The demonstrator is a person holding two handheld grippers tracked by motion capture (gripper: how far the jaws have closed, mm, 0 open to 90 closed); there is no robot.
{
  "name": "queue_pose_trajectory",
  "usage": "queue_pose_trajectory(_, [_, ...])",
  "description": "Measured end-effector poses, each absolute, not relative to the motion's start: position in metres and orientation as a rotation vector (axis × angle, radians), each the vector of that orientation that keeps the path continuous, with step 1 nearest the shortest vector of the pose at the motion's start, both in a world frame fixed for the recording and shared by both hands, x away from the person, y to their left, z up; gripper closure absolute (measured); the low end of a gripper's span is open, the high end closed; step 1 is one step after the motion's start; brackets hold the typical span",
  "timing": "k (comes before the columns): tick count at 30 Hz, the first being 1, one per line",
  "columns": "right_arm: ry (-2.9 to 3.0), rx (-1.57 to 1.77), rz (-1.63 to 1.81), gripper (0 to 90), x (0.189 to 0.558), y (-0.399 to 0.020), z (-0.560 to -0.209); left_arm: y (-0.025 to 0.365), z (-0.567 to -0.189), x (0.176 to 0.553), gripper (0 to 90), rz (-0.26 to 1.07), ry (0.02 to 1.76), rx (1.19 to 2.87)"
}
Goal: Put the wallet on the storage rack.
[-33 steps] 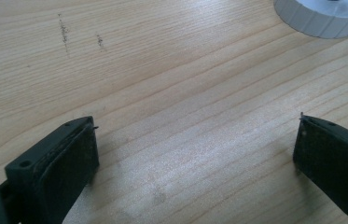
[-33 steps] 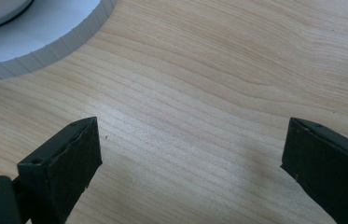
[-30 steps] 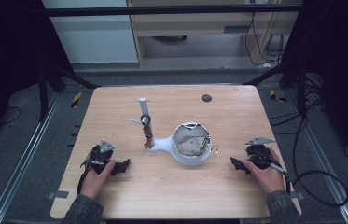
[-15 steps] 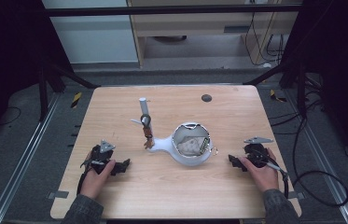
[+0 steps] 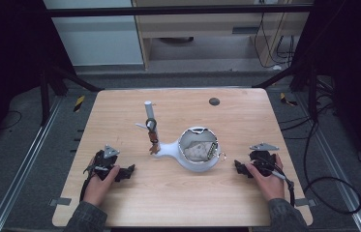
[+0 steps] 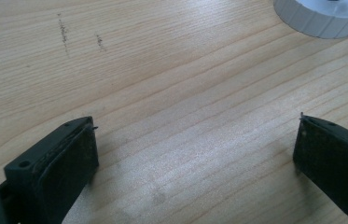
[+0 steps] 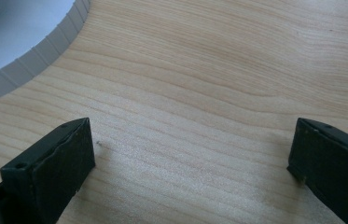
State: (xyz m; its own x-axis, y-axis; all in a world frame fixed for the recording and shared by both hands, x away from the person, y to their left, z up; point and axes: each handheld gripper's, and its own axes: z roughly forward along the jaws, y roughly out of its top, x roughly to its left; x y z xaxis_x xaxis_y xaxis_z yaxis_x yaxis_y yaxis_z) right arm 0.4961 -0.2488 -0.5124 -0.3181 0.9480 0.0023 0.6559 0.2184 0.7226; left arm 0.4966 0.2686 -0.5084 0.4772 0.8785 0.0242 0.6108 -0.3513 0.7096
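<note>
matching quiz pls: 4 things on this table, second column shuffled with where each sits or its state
1. white bowl
2. dark round disc
3. left gripper
4. white upright post

a. far side of the table, right of centre
b. near left, jaws open, nothing between them
c. middle of the table, something crumpled inside
d. left of centre, beyond the bowl's spout

Pairs: 1-c, 2-a, 3-b, 4-d
</note>
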Motion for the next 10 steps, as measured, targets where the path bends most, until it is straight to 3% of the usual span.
queue_pose_trajectory(10, [2.027,1.497,0.863,0.5,0.4922,-0.2458,-0.5126,0.2674,-0.5086,0.4973,0.0,0.535,1.225,2.083])
